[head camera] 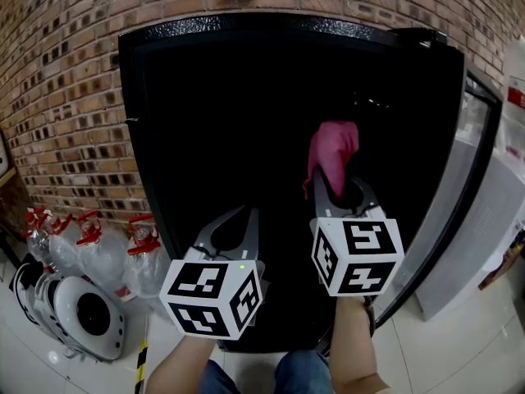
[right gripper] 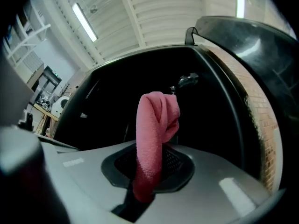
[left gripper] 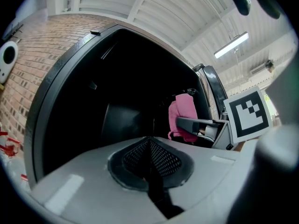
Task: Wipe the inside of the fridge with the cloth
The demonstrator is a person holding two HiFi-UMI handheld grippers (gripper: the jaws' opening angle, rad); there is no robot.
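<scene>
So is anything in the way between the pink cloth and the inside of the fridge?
Nothing that shows. The right gripper holds the pink fabric cloth up in front of the black fridge's dark open inside, and its glass door stands open at the right.

— What's sitting at eight o'clock in the head view?
— Clear bags with red tops (head camera: 90,249) are standing near the foot of the brick wall (head camera: 66,97). A white round appliance (head camera: 78,314) is lying just beside them on the tiled floor (head camera: 459,351).
— And overhead?
— A tube light (left gripper: 232,45) is glowing at two o'clock in the left gripper view.
</scene>
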